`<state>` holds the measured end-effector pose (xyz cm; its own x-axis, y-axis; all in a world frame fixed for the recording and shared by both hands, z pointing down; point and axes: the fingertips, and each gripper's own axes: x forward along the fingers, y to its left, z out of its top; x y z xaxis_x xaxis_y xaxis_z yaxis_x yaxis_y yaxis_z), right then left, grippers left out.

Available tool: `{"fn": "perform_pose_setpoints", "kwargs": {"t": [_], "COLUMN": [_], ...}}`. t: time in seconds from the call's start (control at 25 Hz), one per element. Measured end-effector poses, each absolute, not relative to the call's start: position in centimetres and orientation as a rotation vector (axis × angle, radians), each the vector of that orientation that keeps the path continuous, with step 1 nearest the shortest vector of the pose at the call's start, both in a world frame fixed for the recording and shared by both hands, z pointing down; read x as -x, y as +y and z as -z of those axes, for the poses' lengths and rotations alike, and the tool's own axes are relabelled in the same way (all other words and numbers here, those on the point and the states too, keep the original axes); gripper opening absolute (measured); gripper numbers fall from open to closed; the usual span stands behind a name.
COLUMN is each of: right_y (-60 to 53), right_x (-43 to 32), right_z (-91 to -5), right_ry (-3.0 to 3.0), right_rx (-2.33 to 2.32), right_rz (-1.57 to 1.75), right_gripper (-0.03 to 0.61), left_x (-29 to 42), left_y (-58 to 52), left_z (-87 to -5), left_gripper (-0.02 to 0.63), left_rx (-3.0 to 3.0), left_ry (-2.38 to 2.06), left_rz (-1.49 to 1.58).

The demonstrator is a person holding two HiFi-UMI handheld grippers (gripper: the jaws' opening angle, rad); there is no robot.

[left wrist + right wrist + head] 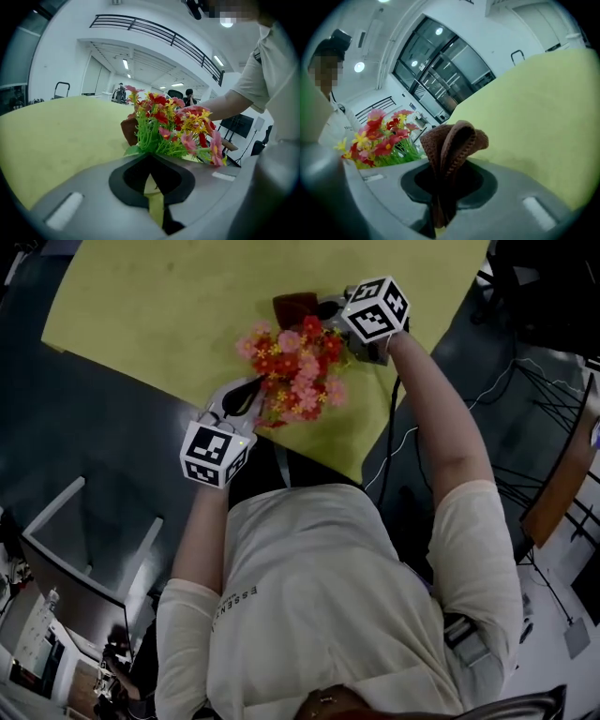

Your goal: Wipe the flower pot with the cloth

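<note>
cloth (452, 140) pinched in right gripper (439, 201), left gripper (156, 206) closed, both flanking flowers (295, 371).

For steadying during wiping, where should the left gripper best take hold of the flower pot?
Probably the bare wall of the brown pot, approached from its left, around the flowers: blooms spill toward the left gripper, and the cloth is at the right.

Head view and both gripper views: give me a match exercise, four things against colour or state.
Things:
A cloth
B flowers
C table cover
D left tongs

Colour or state:
1 shut, nothing between them
2 yellow-green
3 brown, clamped in the right tongs
4 red, pink and yellow

Pairs: A-3, B-4, C-2, D-1
</note>
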<state>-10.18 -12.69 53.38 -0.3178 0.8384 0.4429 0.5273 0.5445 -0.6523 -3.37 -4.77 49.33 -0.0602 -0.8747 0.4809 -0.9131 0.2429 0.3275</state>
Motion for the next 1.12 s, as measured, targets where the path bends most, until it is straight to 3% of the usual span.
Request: {"fn": "perform_pose_setpoints", "kwargs": {"t": [0.6, 1.12], "right_y": [-11.3, -14.1], "right_x": [8.3, 2.6], "right_z": [-52.6, -52.7], "right_ry": [-1.790, -1.837], "right_rx": [1.167, 1.019], "right_rz": [-0.751, -0.738], "right_gripper": [0.059, 0.060], "left_x": [3.7, 3.8], "left_y": [-4.8, -4.7], "left_z": [-49.2, -49.0], "left_gripper": [0.014, 0.012], "left_rx": [-1.571, -1.555], "left_ry": [-1.997, -2.045], "left_rz": [-0.023, -0.025]}}
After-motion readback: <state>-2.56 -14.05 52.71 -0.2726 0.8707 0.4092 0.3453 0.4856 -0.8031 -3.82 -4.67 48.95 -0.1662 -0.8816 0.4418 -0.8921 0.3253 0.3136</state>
